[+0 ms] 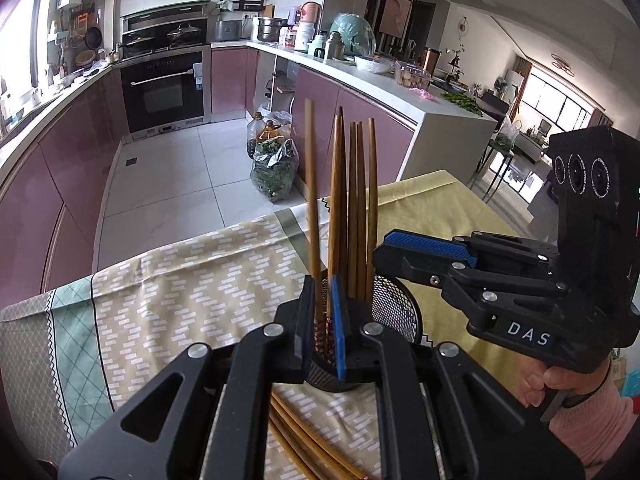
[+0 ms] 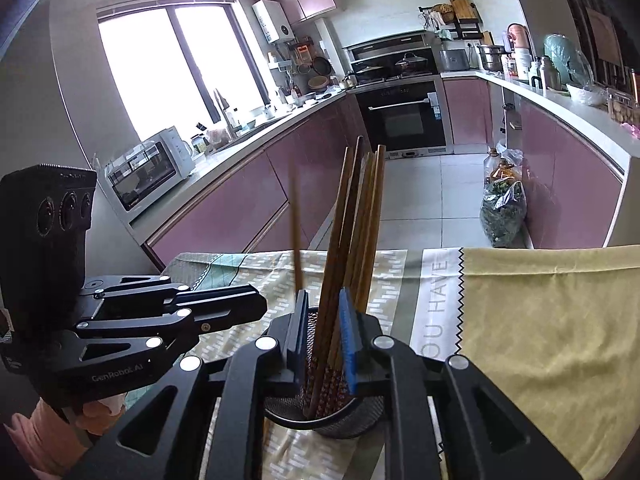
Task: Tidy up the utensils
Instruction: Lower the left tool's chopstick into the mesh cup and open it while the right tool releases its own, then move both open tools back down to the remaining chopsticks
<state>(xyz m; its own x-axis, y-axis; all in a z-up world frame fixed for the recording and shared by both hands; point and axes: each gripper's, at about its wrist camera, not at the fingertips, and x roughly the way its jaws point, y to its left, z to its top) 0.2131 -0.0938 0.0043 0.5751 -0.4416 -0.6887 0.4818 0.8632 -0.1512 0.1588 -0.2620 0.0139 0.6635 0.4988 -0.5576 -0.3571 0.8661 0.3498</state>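
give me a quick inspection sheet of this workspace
surface: table under a patterned cloth.
job's things: wooden chopsticks upright in a black mesh holder; loose chopsticks lying on the cloth beside it.
clutter: nothing seen on the table.
grippers: left gripper nearly shut around chopsticks over the holder; right gripper narrowly open around chopsticks.
cables: nothing seen.
surroundings: kitchen with oven, crowded counters, bagged greens on the floor.
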